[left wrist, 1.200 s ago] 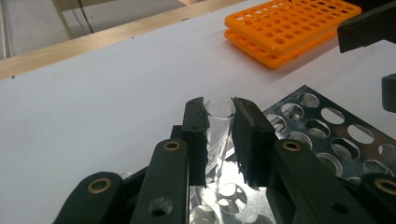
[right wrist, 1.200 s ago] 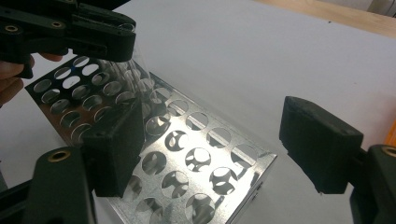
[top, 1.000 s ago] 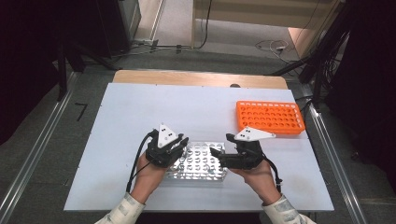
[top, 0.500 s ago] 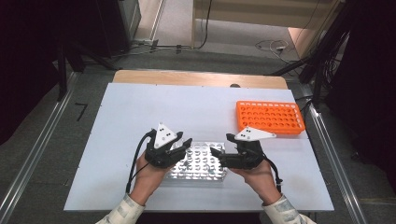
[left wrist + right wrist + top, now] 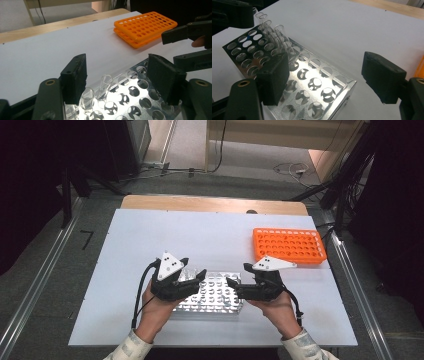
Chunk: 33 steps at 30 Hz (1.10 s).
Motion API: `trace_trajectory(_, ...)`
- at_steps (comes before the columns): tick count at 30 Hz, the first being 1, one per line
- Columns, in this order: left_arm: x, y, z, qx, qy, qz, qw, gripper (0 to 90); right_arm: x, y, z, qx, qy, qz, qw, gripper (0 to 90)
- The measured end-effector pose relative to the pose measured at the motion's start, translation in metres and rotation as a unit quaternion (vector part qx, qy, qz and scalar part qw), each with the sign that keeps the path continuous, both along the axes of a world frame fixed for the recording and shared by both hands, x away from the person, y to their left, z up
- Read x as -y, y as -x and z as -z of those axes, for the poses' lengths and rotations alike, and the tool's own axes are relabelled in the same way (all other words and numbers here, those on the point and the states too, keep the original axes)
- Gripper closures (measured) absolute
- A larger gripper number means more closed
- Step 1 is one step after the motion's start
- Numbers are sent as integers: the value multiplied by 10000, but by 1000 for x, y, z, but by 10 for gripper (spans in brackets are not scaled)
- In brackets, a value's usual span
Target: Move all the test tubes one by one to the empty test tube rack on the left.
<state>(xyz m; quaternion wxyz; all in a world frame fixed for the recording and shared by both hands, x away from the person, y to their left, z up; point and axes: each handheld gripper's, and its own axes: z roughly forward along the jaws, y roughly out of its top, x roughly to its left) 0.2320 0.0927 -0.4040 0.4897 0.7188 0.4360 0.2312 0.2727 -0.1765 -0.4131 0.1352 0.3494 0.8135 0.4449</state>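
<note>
Both grippers, left (image 5: 200,274) and right (image 5: 231,282), stood open over the metal rack (image 5: 212,295). About four glass tubes (image 5: 105,83) sat between the left jaws; one orange rack (image 5: 288,245) lay apart

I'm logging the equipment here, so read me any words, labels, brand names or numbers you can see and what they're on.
None: no readable text on the metal test tube rack, the orange tube rack, the glass test tubes or either claw's grey plate.
</note>
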Motion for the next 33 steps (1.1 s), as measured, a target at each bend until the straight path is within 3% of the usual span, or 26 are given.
trace_trajectory(9, -19, 6, -2, -20, 134, -275, 9995, 206, 11, 0, 4, -26, 38, 135, 9999, 209)
trace_trajectory(17, -38, 16, -2, 58, 195, -554, 9983, 185, 21, 0, 8, -33, 73, 265, 9996, 209)
trace_trajectory(33, -81, 34, 6, 82, 211, -1083, 9939, 173, 60, -1, 18, -39, 158, 828, 9964, 208)
